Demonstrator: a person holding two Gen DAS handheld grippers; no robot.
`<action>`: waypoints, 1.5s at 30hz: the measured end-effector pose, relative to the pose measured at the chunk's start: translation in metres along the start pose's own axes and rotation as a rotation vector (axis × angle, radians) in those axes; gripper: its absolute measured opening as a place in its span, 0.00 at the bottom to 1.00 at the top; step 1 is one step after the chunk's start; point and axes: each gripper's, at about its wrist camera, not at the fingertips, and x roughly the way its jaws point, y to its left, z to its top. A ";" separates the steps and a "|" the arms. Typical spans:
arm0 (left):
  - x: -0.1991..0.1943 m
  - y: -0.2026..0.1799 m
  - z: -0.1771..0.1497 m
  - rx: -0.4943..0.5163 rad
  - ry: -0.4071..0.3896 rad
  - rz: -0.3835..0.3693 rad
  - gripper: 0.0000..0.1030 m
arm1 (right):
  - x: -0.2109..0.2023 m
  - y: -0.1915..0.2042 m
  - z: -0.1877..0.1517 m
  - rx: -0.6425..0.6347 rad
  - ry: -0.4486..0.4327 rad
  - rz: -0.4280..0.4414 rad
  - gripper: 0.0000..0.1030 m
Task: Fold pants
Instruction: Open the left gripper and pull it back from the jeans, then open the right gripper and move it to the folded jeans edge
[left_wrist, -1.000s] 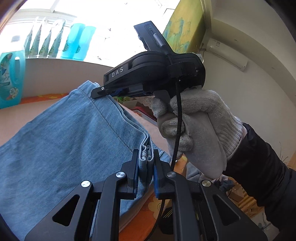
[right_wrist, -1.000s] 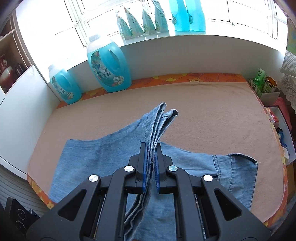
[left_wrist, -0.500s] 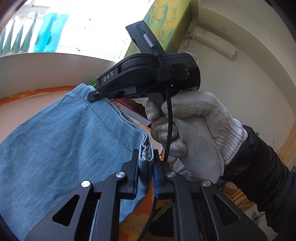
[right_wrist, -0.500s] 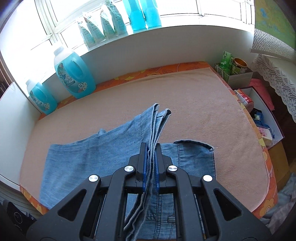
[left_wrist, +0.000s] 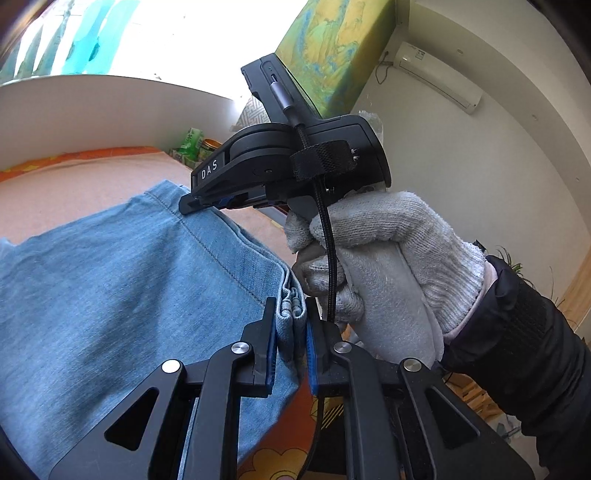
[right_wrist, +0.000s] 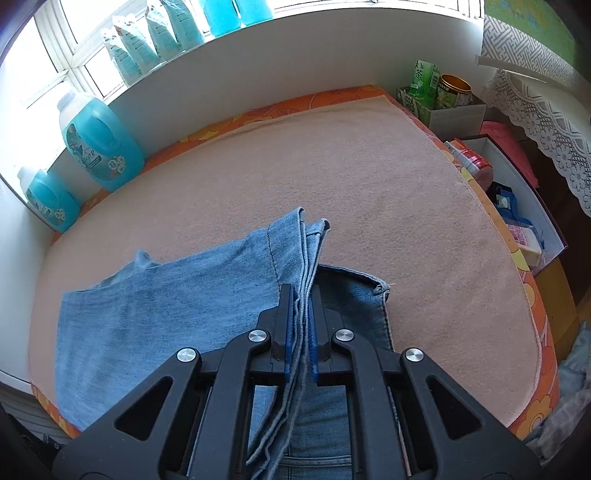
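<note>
Daylight is pouring through a white-framed window (right_wrist: 70, 70) and washing out the panes. Turquoise pouches (right_wrist: 147, 40) and bottles (right_wrist: 236, 13) are standing along the white sill (right_wrist: 314, 33), while two blue detergent jugs (right_wrist: 99, 147) are sitting below it at the edge of a peach blanket (right_wrist: 351, 177) covering an orange flowered surface (right_wrist: 532, 291). A green carton (right_wrist: 423, 79) and a tin (right_wrist: 456, 88) are standing in a box at the far corner. An air conditioner (left_wrist: 439, 75) is hanging on the pale wall (left_wrist: 480, 177) beside a landscape painting (left_wrist: 332, 48).

Black plastic right gripper (left_wrist: 192, 205) w/ white "DAS" mark, braided black cable (left_wrist: 327, 236); white knit glove (left_wrist: 388, 254), black sleeve (left_wrist: 524, 339).
</note>
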 end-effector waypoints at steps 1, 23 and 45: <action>0.000 0.000 -0.001 0.002 0.005 0.003 0.11 | 0.002 -0.001 -0.001 0.002 0.004 0.001 0.07; -0.100 -0.007 -0.021 -0.026 -0.019 0.088 0.33 | -0.036 0.003 -0.008 -0.013 -0.062 -0.091 0.23; -0.282 0.114 -0.117 -0.324 -0.186 0.523 0.41 | -0.061 0.252 -0.079 -0.413 -0.083 0.219 0.35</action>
